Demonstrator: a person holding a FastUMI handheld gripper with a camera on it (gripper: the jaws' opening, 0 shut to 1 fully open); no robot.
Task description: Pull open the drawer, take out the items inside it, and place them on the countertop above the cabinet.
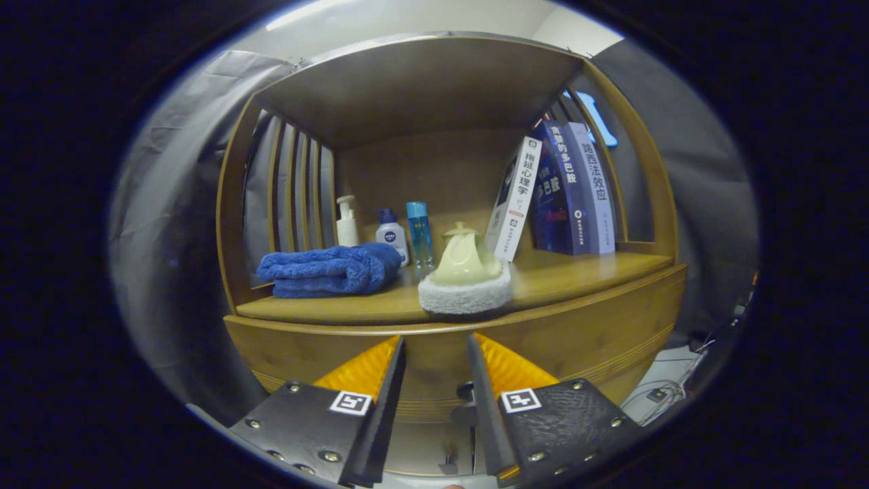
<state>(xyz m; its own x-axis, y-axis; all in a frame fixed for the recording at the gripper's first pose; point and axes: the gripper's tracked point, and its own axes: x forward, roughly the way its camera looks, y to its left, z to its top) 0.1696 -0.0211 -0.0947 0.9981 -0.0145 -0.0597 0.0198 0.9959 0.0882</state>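
Drawer (pixel 434 370) front is curved honey-brown wood, closed under the countertop (pixel 584 272). My gripper (pixel 436 353) sits spread just before it, a dark knob (pixel 466 391) between the fingers, nothing held.

One handheld gripper (pixel 436 353), two fingers (pixel 390 390) pointing forward and level, parted with a narrow gap between them, holding nothing

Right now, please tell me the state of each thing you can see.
Drawer: closed.
Gripper: open, holding nothing, fingers just in front of the drawer.
Towel: folded, on the countertop.
Teapot: lid on, upright on a white pad.
Bottles: upright, capped.
Books: closed, leaning.
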